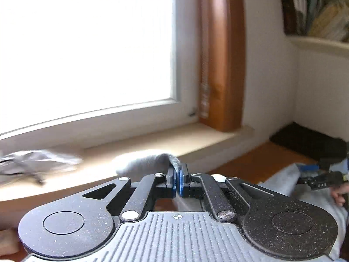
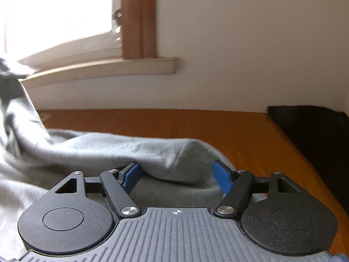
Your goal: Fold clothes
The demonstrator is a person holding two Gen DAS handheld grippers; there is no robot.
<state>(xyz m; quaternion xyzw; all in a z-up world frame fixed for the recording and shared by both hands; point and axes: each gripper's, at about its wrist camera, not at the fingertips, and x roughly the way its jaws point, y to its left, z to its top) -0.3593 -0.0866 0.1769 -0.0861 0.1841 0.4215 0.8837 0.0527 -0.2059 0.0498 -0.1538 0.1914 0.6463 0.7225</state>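
Note:
A light grey garment point(image 2: 109, 150) lies on the wooden table point(image 2: 218, 126). My left gripper point(image 1: 179, 175) is shut on a fold of the garment's edge point(image 1: 174, 163), held up in front of the window sill. The pinched cloth bulges out to the left of the blue pads point(image 1: 174, 181). My right gripper point(image 2: 176, 174) stands open low over the table, with a thick fold of the garment lying between its blue pads point(image 2: 221, 178). In the left wrist view the right gripper point(image 1: 320, 174) shows at the far right over the cloth, with a person's fingers point(image 1: 338, 193) behind it. In the right wrist view the cloth rises steeply at the left edge.
A beige window sill point(image 1: 152, 144) and a bright window run behind the table. A crumpled grey item point(image 1: 32, 163) lies on the sill at the left. A black object point(image 2: 316, 131) sits at the table's far right corner. A shelf with books point(image 1: 322, 17) hangs on the wall.

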